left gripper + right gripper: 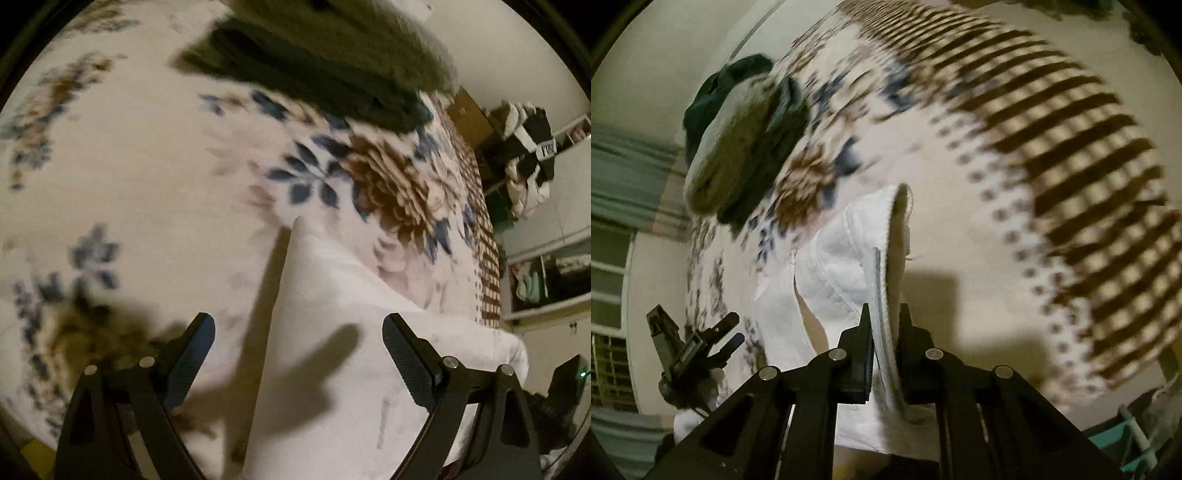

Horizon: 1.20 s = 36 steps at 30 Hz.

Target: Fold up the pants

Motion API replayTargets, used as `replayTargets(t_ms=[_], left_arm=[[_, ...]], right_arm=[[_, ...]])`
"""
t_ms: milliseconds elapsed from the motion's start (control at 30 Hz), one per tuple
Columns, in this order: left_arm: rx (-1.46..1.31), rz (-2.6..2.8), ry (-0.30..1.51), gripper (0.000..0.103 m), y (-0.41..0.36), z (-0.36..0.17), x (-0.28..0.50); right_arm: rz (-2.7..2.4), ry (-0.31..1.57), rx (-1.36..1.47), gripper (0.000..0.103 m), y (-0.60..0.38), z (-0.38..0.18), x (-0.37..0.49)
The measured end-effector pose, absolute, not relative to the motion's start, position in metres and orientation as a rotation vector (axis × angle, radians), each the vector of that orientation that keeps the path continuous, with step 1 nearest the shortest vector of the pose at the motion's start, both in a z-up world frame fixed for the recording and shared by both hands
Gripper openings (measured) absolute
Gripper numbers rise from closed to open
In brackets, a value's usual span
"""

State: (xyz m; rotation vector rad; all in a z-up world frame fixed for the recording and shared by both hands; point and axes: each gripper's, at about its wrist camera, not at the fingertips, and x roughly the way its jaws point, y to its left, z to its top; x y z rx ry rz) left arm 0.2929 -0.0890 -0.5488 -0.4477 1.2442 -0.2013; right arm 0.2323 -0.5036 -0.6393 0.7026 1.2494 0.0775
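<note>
Right gripper (884,332) clamps pants (827,266) waistband at 6 o'clock for folding; left gripper (299,347) jaws wide, empty above them.

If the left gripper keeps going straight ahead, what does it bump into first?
Probably the white pants: the open left gripper points right at that fabric, with the flowered blanket beyond. Depth is unclear.

White pants (834,258), floral-patterned bedspread (147,166)

— What filled the frame's middle?
— A floral bedspread (147,184), brown-checked at its border.
— And the right edge?
— Pale wall (517,48), white shelving (554,251) crammed with clothes under dim, yellowish light.
</note>
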Motion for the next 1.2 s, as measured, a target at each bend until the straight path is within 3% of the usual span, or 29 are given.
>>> replayTargets(t_ms=[100,133,167,200,267,367,400,433,500,533,567,600,767,967,1067,1200], left_arm=[[-0.457,-0.217,1.290,0.092,-0.104,-0.570,0.311],[-0.474,-0.235,1.290,0.085,-0.107,-0.576,0.316],[-0.488,-0.258,1.277,0.046,-0.107,-0.580,0.320],[-0.508,-0.291,1.263,0.029,-0.107,-0.584,0.324],[-0.538,-0.296,1.257,0.028,-0.104,-0.587,0.329],[-0.581,-0.289,1.268,0.031,-0.097,-0.587,0.328],[-0.589,-0.291,1.268,0.032,-0.095,-0.584,0.326],[-0.587,-0.295,1.273,0.036,-0.094,-0.580,0.323],[-0.561,-0.273,1.298,0.055,-0.091,-0.569,0.313],[-0.554,-0.281,1.310,0.074,-0.091,-0.563,0.307],[-0.531,-0.276,1.299,0.086,-0.089,-0.554,0.297],[-0.512,-0.272,1.292,0.086,-0.089,-0.549,0.290],[-0.406,-0.203,1.314,0.086,-0.104,-0.541,0.240],[-0.277,-0.162,1.397,0.086,-0.132,-0.576,0.211],[-0.272,-0.167,1.396,0.086,-0.139,-0.581,0.206],[-0.230,-0.170,1.384,0.086,-0.150,-0.582,0.206]], right_arm=[[0.022,1.315,0.800,0.012,-0.532,-0.670,0.228],[0.016,1.336,0.840,0.012,-0.538,-0.682,0.227],[0.005,1.344,0.843,0.012,-0.542,-0.691,0.227],[-0.008,1.348,0.830,0.012,-0.543,-0.695,0.227],[-0.020,1.361,0.798,0.013,-0.544,-0.704,0.229],[-0.026,1.387,0.814,0.021,-0.547,-0.716,0.228],[-0.034,1.409,0.817,0.040,-0.549,-0.718,0.228],[-0.040,1.411,0.848,0.052,-0.554,-0.716,0.224],[-0.036,1.382,0.924,0.055,-0.569,-0.710,0.207],[-0.043,1.373,0.957,0.062,-0.575,-0.707,0.197],[-0.044,1.369,0.989,0.067,-0.581,-0.706,0.186],[-0.041,1.379,1.024,0.070,-0.583,-0.709,0.177],[-0.056,1.482,1.190,0.070,-0.574,-0.748,0.146],[-0.093,1.418,1.258,0.068,-0.558,-0.758,0.140],[-0.149,1.433,1.191,0.041,-0.557,-0.757,0.140],[-0.130,1.427,1.148,0.034,-0.551,-0.753,0.140]])
